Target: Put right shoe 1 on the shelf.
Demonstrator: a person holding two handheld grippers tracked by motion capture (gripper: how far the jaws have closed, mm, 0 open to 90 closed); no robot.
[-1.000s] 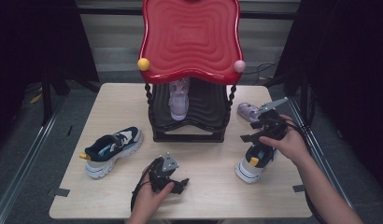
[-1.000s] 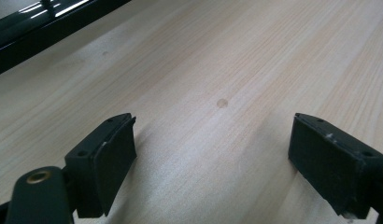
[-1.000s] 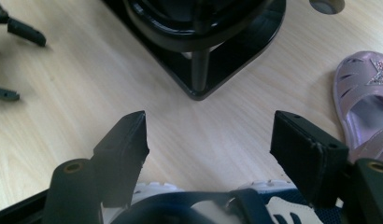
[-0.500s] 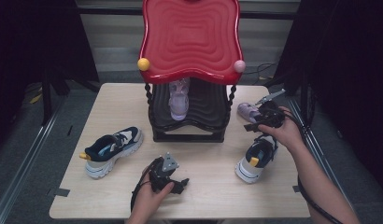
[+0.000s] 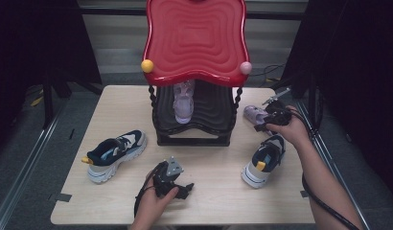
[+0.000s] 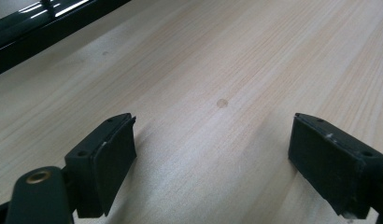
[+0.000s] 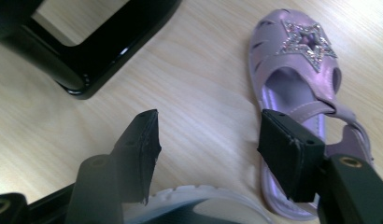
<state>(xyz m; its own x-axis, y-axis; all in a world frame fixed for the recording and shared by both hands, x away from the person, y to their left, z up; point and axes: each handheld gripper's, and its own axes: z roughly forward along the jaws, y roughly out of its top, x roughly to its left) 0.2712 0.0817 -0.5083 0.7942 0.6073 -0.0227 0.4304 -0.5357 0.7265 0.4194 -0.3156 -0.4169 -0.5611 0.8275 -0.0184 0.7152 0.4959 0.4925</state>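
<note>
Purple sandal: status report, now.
Right tongs closing, nothing gripped, poised beside purple sandal. Left tongs open over bare table. Sandal flat by shoe rack; white sneaker sits just below the tongs.

Left gripper (image 5: 184,188): black body, grey three-cornered plate on top, black cable looping off rear; in left gripper view two flat black rectangular pads (image 6: 114,158), small screw holes along edges, brass-coloured rivet at lower left arm

Right gripper (image 5: 258,126): black, compact, thick black cable trailing along forearm; in right gripper view black blocky pads (image 7: 288,151), chipped lower edge on one, brass-ringed holes on both arms

Forearms bare, no sleeves seen
</note>
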